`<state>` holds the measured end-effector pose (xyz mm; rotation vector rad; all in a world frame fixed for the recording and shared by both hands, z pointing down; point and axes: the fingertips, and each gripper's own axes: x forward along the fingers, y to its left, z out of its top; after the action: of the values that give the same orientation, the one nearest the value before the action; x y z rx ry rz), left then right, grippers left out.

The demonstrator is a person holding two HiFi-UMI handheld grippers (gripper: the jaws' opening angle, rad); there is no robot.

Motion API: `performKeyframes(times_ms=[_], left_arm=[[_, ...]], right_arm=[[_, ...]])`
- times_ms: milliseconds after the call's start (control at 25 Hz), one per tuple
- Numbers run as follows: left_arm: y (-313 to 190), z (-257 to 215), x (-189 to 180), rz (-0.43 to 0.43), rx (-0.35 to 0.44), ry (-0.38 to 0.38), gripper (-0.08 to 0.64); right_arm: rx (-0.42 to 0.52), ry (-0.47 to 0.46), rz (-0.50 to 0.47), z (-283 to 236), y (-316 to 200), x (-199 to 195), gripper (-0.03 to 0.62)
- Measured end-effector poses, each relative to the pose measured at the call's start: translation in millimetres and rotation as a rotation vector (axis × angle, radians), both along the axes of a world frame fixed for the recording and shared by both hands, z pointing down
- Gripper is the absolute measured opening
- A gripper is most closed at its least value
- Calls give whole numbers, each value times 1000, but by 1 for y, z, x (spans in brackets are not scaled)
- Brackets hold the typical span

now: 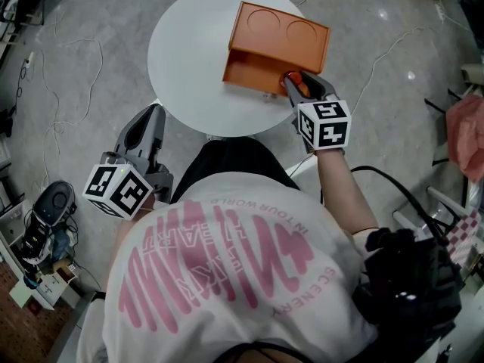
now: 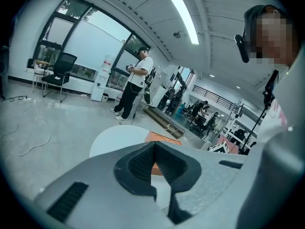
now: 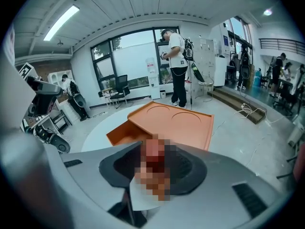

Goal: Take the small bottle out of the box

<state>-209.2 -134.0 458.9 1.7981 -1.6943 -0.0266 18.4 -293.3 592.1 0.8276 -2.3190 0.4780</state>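
Note:
An orange box [image 1: 291,32] lies on a round white table [image 1: 189,59], its drawer [image 1: 249,72] pulled out toward me. At the drawer's right end stands a small bottle [image 1: 293,77] with a red top. My right gripper [image 1: 296,83] is shut on the bottle, one jaw on each side. The right gripper view shows the bottle [image 3: 153,149] filling the gap between the dark pads, but a mosaic patch hides its detail; the box [image 3: 176,120] lies just behind. My left gripper [image 1: 155,113] hangs off the table's near-left edge, shut and holding nothing.
Cables trail over the grey floor [image 1: 76,59] round the table. Gear and a dark device [image 1: 49,206] sit on the floor at the lower left. A red cloth [image 1: 465,134] lies at the right edge. A person [image 3: 177,61] stands far behind the table.

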Motion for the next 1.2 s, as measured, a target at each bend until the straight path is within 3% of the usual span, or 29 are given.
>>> performKeyframes(times_ms=[880, 1200], left_arm=[[-22, -6, -24, 42, 33, 26, 8], [-33, -4, -31, 78, 37, 34, 8]], right_arm=[[13, 95, 41, -3, -2, -2, 127], [-18, 81, 79, -1, 2, -4, 126]])
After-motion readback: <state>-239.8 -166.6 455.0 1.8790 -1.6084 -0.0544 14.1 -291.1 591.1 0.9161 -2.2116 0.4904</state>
